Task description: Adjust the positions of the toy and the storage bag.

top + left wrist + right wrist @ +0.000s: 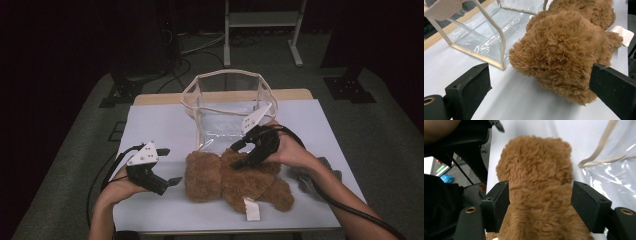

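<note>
A brown plush teddy bear (235,181) is lying face down on the white tabletop (155,125), with its head toward the person's left and a white fabric label (251,209) trailing from its lower body. Directly behind it, a clear plastic storage bag with cream fabric trim (227,107) is standing open at the far middle of the tabletop, its near lower corner just beside the bear's head in the left gripper view (502,66).

The right gripper (243,155) is hanging over the bear's back, tilted down toward it. In the right gripper view its jaws are standing wide, one to each side of the bear's torso (536,202); the left pad (499,205) is lying against the fur, while the right pad (589,205) is sitting just beside it, and no squeeze is visible in the plush.

The left gripper (170,165) is resting at the left of the tabletop, aimed at the bear's head (564,55). Its jaws are also standing wide and holding nothing, with the head lying ahead of them and nearer the right-hand jaw.

A crumpled grey cloth (312,177) is lying under the person's right forearm, near the table's right edge.
</note>
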A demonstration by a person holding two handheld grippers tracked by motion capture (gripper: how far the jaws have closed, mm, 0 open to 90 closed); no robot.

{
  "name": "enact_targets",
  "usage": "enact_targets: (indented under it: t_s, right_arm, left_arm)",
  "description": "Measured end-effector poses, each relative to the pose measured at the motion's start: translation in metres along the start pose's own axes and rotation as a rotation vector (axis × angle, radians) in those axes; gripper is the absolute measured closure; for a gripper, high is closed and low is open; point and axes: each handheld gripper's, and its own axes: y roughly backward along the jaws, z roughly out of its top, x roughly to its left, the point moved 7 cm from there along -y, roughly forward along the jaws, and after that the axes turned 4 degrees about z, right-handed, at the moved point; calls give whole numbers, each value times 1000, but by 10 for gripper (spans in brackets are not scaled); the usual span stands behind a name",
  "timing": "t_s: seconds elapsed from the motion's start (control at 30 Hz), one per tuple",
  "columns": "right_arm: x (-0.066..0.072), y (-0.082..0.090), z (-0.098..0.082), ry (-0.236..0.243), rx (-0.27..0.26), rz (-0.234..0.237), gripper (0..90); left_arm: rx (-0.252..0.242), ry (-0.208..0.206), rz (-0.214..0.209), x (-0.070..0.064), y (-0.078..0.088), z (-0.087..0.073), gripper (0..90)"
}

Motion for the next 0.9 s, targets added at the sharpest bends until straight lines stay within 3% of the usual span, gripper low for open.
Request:
enact_targets:
  t_s: [0.27, 0.4, 0.77, 0.9]
  right_arm:
    - [0, -19, -20, 17, 71, -23, 261]
    - [0, -21, -25, 16, 51, -25, 258]
    - [0, -30, -38, 41, 72, -60, 232]
    - [-1, -33, -41, 36, 57, -51, 228]
  left_arm:
    - [1, 4, -1, -1, 0, 0, 31]
    - [4, 5, 1, 0, -1, 0, 31]
    - [9, 3, -3, 0, 0, -1, 31]
    - [8, 4, -5, 0, 0, -1, 31]
